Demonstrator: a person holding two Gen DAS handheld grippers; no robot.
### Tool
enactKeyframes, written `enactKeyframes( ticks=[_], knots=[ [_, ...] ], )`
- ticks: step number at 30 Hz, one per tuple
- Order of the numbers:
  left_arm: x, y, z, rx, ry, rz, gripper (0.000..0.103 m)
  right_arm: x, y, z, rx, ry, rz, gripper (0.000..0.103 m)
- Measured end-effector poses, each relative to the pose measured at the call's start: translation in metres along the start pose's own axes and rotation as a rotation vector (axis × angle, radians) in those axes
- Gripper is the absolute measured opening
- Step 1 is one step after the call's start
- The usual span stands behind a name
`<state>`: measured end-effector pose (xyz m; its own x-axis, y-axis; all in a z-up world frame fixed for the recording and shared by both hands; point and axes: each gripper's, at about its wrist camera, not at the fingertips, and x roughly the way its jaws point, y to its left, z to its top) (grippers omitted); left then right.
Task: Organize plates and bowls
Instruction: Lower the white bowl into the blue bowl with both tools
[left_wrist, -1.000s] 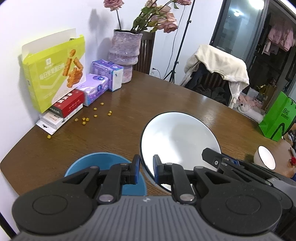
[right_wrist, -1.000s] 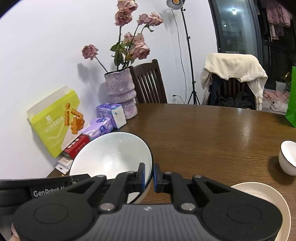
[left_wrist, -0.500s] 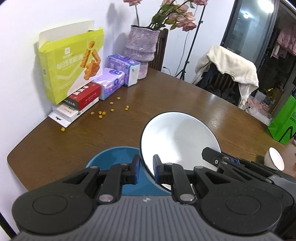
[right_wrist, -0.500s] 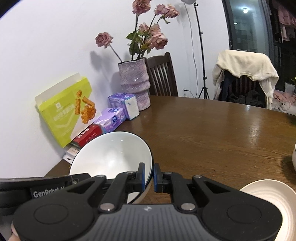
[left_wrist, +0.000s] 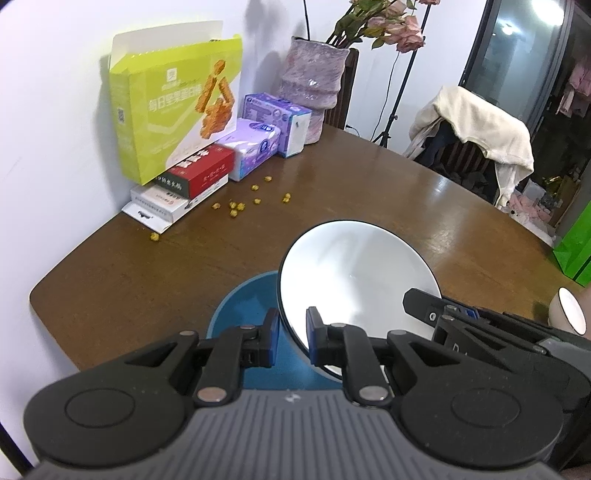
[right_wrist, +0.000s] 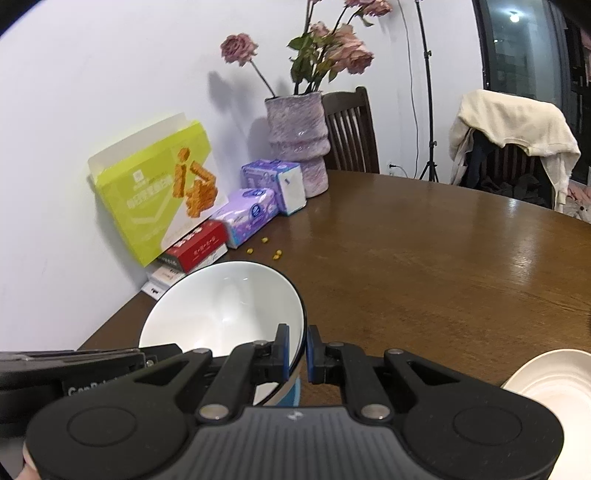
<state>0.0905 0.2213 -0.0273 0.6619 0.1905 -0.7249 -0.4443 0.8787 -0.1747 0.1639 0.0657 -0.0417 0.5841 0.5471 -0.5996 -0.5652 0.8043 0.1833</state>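
The left gripper (left_wrist: 290, 341) has its blue fingers (left_wrist: 271, 341) closed on the left rim of the white bowl (left_wrist: 354, 280). The right gripper (right_wrist: 297, 354) has its fingers (right_wrist: 282, 352) closed on the right rim of the same bowl, so both hold it tipped up above the desk (left_wrist: 184, 258).

Just under the white bowl, and a bit to its left, sits a blue bowl (left_wrist: 243, 306) on the desk. The left view shows a lot of the blue bowl. The right view shows only a small blue edge of it below the white bowl, because the white bowl and the gripper are in the way.

Near the white bowl on its right, the right view shows a cream plate (right_wrist: 554, 376). The left view shows a small white bowl (left_wrist: 570, 314) there, half hidden behind the right gripper.

Past the white bowl, little yellow bits (left_wrist: 236, 206) lie on the desk. Behind them, by the wall, are a red box (left_wrist: 199, 171) on flat white boxes, a green box (left_wrist: 173, 118) leaning on the wall, purple tissue packs (left_wrist: 255, 147) and a purple vase (left_wrist: 314, 88) with pink flowers.

Far behind the white bowl, a chair holds a cream cloth (left_wrist: 476, 125). Only the left view shows a green bag (left_wrist: 576, 247) at the far right.
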Motion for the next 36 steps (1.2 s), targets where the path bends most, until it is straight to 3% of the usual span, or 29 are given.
enactKeyframes(
  ticks=[21,30,36],
  knots=[
    [0.021,0.028,-0.016,0.004,0.072,0.027,0.015,0.025,0.028,-0.021,-0.090,0.089,0.007,0.010],
    [0.038,0.036,-0.017,0.003,0.135,-0.005,0.016,0.037,0.034,-0.025,-0.148,0.129,-0.018,0.011],
    [0.038,0.035,-0.016,0.010,0.135,-0.008,0.016,0.044,0.032,-0.027,-0.152,0.160,-0.023,0.011]
  ],
)
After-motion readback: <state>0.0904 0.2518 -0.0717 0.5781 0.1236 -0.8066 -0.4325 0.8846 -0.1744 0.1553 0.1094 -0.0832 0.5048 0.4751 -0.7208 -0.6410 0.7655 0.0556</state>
